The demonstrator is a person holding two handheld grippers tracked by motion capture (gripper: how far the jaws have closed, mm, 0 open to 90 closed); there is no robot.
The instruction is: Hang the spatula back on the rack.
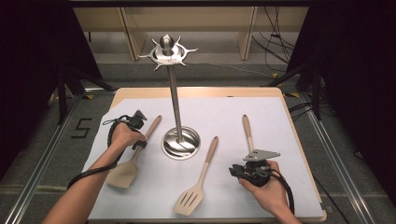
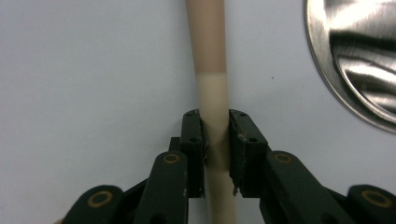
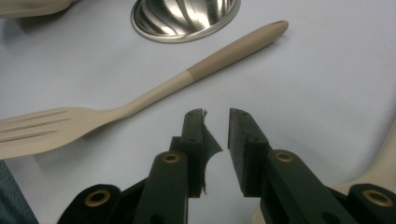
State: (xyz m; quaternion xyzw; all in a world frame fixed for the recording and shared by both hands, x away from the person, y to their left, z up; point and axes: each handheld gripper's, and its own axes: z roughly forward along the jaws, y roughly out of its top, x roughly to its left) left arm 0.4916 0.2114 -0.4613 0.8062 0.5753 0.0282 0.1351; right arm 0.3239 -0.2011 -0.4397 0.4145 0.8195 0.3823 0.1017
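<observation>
On the white mat (image 1: 224,186), left of the rack's steel base (image 1: 180,143), the spoon (image 1: 133,161) lies with its handle pointing away from me. My left gripper (image 2: 215,122) clamps that handle crosswise; my right gripper (image 3: 216,116) stands slightly apart, empty.

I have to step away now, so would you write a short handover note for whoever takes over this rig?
Left gripper: jaws clamped on the handle of the left spatula, which lies on the table left of the stand's base.
Right gripper: open, holding nothing, above the mat near the slotted turner.
A third utensil lies by the right hand.
Done: left spatula gripped.
Left: nothing hangs on the stand's hooks yet; probably all three go there.
</observation>
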